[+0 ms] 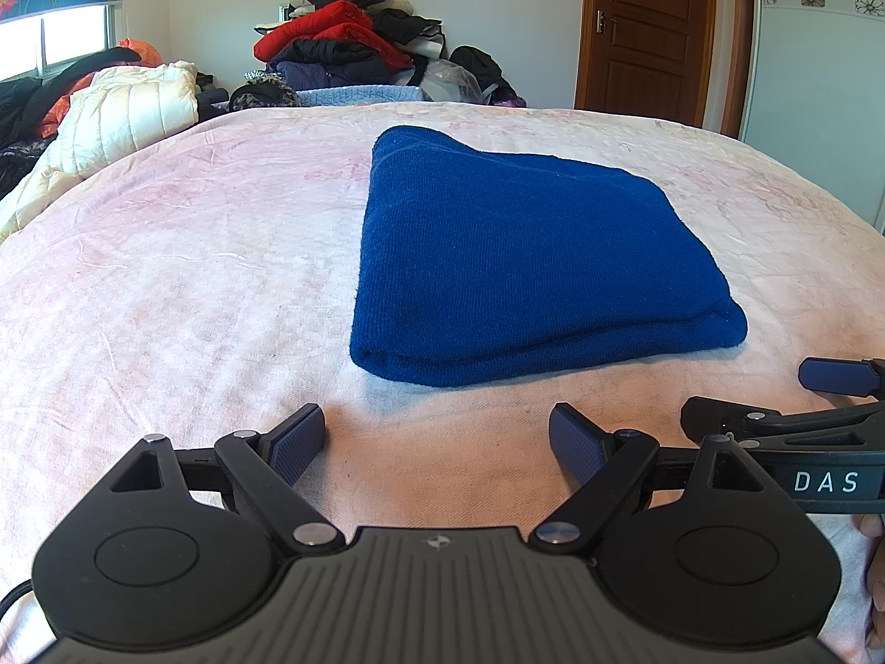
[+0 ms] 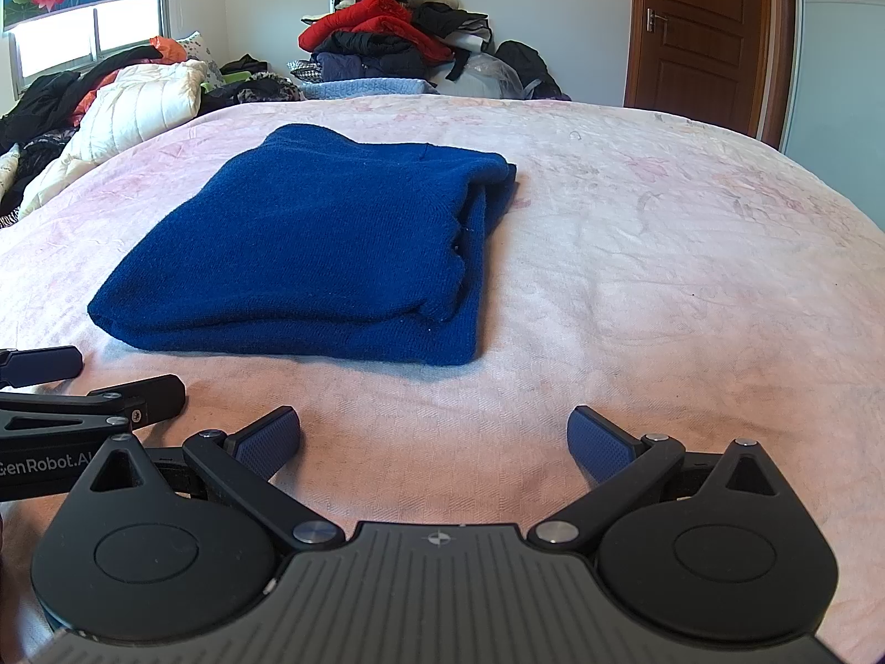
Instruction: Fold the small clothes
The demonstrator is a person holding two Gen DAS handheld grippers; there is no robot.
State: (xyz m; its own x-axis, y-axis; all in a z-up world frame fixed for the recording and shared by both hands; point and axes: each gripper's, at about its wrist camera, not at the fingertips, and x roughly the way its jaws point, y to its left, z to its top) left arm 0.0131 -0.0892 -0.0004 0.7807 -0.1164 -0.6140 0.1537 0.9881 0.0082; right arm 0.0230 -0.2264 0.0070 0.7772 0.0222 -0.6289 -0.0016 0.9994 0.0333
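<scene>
Both grippers hover low over the near part of a bed (image 1: 166,254) covered with a pale pink sheet. The left gripper (image 1: 437,442) has its jaws spread wide apart, holding nothing; its blue pads (image 1: 298,442) hang just above the sheet, apart from the cloth. The right gripper (image 2: 434,442) likewise has its jaws wide apart and empty, pads (image 2: 600,451) clear of the cloth. The two grippers sit side by side, each showing at the edge of the other's view. A blue sweater (image 1: 514,265), folded into a thick, roughly square bundle, lies flat on the bed just beyond the jaws, its folded edge nearest them. At the far side stand a pile of clothes (image 1: 343,44), a white quilted jacket (image 1: 121,110) at far left, and a brown door (image 1: 652,27) at far right.
</scene>
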